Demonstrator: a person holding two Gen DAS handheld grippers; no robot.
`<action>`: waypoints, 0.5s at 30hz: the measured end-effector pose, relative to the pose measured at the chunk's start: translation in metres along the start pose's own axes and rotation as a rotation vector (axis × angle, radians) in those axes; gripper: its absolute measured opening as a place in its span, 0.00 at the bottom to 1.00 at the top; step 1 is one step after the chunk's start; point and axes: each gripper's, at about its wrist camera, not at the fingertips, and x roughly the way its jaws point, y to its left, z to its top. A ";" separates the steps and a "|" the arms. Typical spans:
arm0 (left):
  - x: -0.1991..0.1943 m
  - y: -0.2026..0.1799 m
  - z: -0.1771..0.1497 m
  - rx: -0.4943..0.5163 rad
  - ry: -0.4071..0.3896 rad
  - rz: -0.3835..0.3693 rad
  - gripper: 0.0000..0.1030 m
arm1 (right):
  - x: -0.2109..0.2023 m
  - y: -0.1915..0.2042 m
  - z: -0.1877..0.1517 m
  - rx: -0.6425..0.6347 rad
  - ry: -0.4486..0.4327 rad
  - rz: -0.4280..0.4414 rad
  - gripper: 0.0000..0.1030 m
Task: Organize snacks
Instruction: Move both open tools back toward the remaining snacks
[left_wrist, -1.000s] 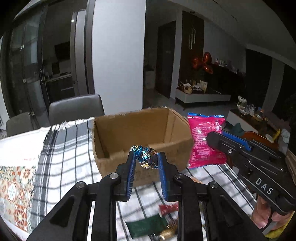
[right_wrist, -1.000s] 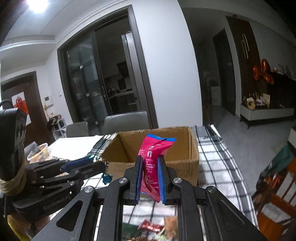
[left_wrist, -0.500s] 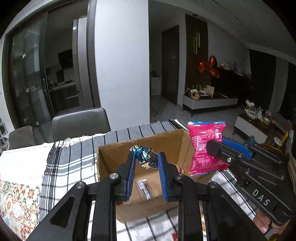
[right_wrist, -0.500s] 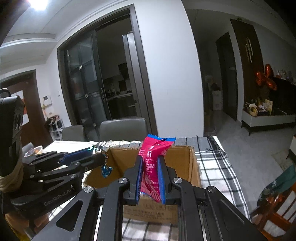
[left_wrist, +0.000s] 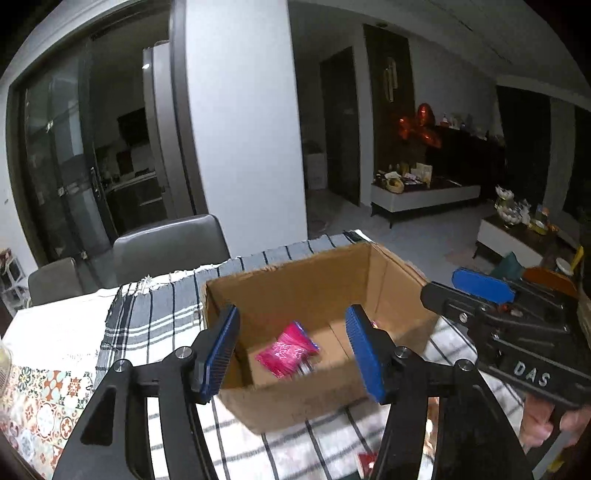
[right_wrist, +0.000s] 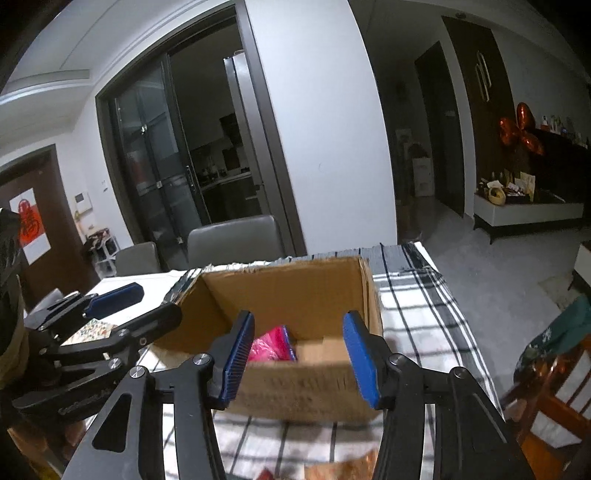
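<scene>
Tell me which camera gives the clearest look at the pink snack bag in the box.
Left wrist: the pink snack bag lies almost wholly exposed on the floor of the cardboard box. The right wrist view shows just its upper part, cut off by the box's near wall and one finger.

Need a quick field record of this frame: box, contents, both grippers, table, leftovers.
container: cardboard box, open top, on the checked tablecloth
contents: pink snack bag lying inside; the rest of the box floor is too blurred to read
left gripper: jaws opening, nothing between them, over the box's near edge
right gripper: jaws opening, nothing between them, over the box's near edge
leftovers: blurred wrappers on the cloth in front of the box
seating: grey chair behind the table
</scene>
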 end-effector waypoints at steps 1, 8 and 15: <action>-0.005 -0.002 -0.003 0.006 -0.004 -0.001 0.57 | -0.004 0.001 -0.003 -0.005 -0.001 -0.011 0.50; -0.038 -0.019 -0.022 0.060 -0.027 -0.023 0.57 | -0.036 0.007 -0.022 -0.017 -0.007 -0.045 0.50; -0.060 -0.030 -0.040 0.106 -0.029 -0.056 0.57 | -0.060 0.013 -0.045 -0.012 0.006 -0.084 0.50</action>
